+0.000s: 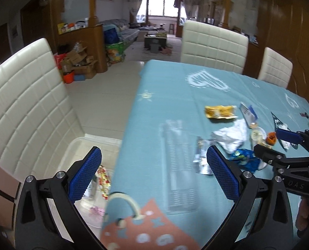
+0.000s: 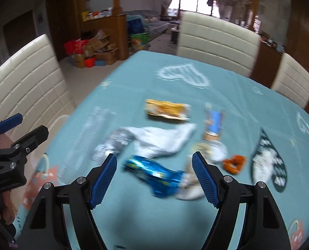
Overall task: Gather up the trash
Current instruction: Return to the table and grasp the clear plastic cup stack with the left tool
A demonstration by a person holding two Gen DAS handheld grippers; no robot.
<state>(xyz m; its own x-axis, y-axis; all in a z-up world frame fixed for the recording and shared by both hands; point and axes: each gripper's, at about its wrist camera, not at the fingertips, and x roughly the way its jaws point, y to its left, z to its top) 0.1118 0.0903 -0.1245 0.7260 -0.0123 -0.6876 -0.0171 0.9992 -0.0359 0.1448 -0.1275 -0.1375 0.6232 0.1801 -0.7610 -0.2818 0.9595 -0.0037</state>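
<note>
Both grippers are spread and empty, the right gripper poised above the blue wrapper amid trash on the table, the left gripper near the bin; next, lower and pinch the wrapper.

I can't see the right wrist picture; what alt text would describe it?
Open right tongs hover over a blue foil wrapper on a teal tablecloth, with a yellow wrapper, white tissue and orange scrap nearby.

Blue wrapper, yellow wrapper, white tissue loose on tbl.
</note>
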